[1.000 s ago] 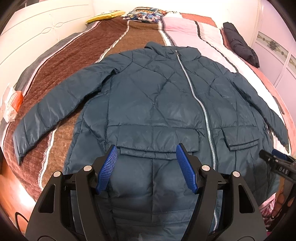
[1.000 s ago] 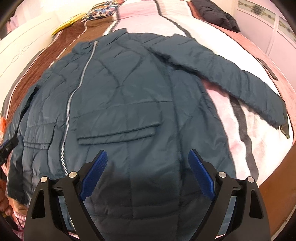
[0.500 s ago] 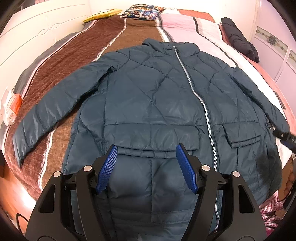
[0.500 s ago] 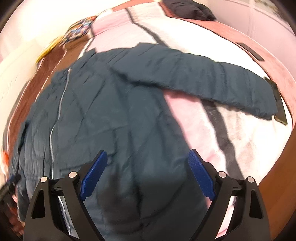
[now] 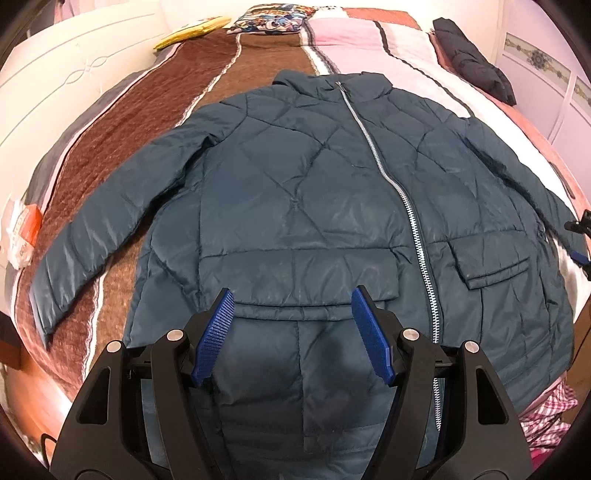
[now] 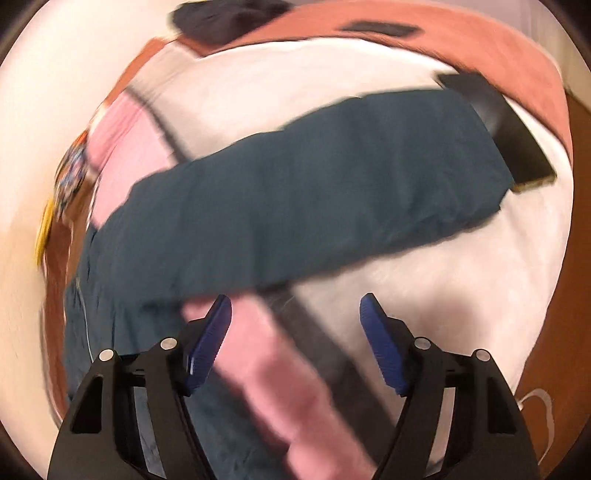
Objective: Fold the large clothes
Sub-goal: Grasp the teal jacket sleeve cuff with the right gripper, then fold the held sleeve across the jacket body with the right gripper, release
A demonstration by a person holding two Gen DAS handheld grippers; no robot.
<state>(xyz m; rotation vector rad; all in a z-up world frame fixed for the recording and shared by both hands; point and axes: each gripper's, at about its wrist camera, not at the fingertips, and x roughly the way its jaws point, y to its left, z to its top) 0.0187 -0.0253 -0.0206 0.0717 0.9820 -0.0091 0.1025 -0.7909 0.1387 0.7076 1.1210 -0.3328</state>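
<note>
A dark teal quilted jacket lies flat and zipped on the bed, both sleeves spread out. My left gripper hovers open above the lower front of the jacket, near the pocket flap, with nothing between its blue pads. In the blurred right wrist view the jacket's sleeve stretches across the bedcover. My right gripper is over the bedcover just short of that sleeve; its jaws are closing, and nothing is between them. The right gripper also shows at the right edge of the left wrist view.
The bed has a striped cover, brown and pink-white. Pillows and a black garment lie at the far end. A flat dark object lies by the sleeve's cuff. The bed's wooden edge is at right.
My right gripper has swung sideways from over the jacket's body to over the bedcover by the sleeve, rolling as it went, and its jaws have narrowed a little. The left gripper has stayed put.
</note>
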